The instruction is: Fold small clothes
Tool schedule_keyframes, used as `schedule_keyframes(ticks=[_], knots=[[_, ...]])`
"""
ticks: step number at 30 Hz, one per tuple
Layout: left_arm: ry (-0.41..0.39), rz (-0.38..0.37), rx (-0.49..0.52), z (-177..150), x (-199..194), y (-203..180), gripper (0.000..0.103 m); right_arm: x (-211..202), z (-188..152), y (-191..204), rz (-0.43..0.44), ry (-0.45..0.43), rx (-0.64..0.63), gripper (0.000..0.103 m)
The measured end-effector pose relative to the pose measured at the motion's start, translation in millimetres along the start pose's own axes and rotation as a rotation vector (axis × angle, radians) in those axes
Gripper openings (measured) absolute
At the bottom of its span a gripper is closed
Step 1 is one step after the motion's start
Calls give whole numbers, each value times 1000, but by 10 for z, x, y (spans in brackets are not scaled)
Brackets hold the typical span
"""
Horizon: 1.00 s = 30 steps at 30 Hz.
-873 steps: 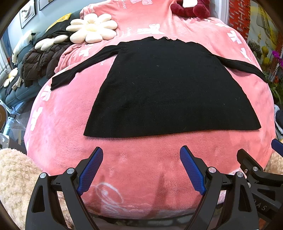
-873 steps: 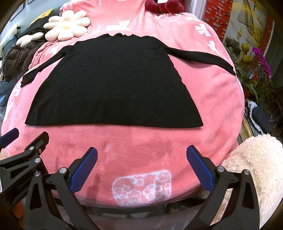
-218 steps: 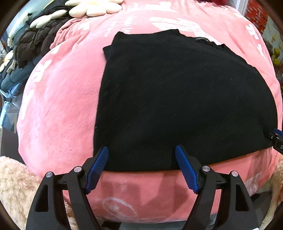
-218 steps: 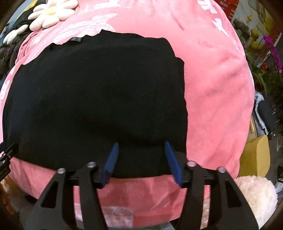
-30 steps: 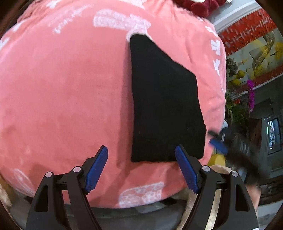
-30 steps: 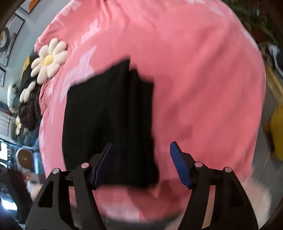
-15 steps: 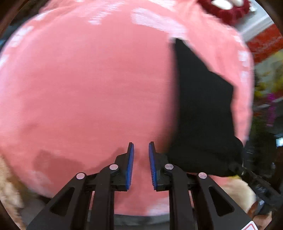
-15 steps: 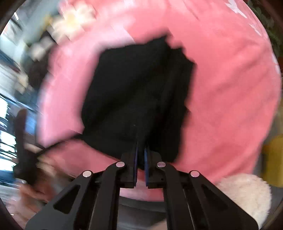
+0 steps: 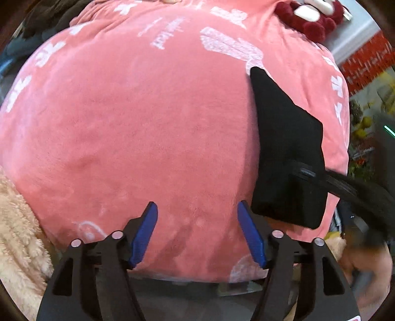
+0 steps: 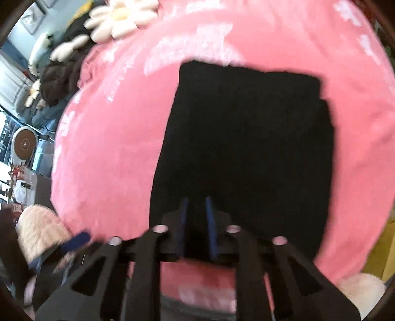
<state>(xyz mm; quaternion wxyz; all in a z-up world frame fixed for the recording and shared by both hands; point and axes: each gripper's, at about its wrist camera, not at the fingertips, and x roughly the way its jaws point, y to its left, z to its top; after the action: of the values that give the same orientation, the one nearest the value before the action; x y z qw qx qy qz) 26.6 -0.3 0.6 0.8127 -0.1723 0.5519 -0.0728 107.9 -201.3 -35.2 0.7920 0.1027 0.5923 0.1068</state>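
The black garment lies folded into a narrow rectangle on the pink plush cushion, at the right in the left wrist view. It fills the middle of the right wrist view. My left gripper is open and empty over bare pink plush, left of the garment's near edge. My right gripper has its blue pads close together on the garment's near edge; it also shows in the left wrist view, reaching in from the right.
A cream fluffy rug lies at the lower left. A dark red plush sits at the cushion's far end. A white daisy cushion and a dark jacket lie at the far left.
My left gripper has opened and the view has steadied. My right gripper stays nearly closed on the garment's near edge; the garment now sits more squarely in front of it.
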Motion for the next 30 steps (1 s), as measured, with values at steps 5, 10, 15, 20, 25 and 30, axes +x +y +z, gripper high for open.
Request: schedule_keyframes(ticks=[5,10,15,20,25,30], knots=[[31,4,45,-37,27,58,67,116,8,489,-113,-5,-215,6],[43,-35,37,-38,20,106,67,-491,-220,-233,-37,-119,29,6],[19,-99,86,116,39,-119,69,-824,-300,-991,-37,-184,233,6],[32,-118,185,198,163,-551,70,-785,203,-1126,-58,-228,233,7],[67,-122,225,138,262,-776,71,-379,764,-1106,-51,-168,103,4],[94,-107,261,118,352,-872,71,-470,941,-1636,-54,-222,285,7]])
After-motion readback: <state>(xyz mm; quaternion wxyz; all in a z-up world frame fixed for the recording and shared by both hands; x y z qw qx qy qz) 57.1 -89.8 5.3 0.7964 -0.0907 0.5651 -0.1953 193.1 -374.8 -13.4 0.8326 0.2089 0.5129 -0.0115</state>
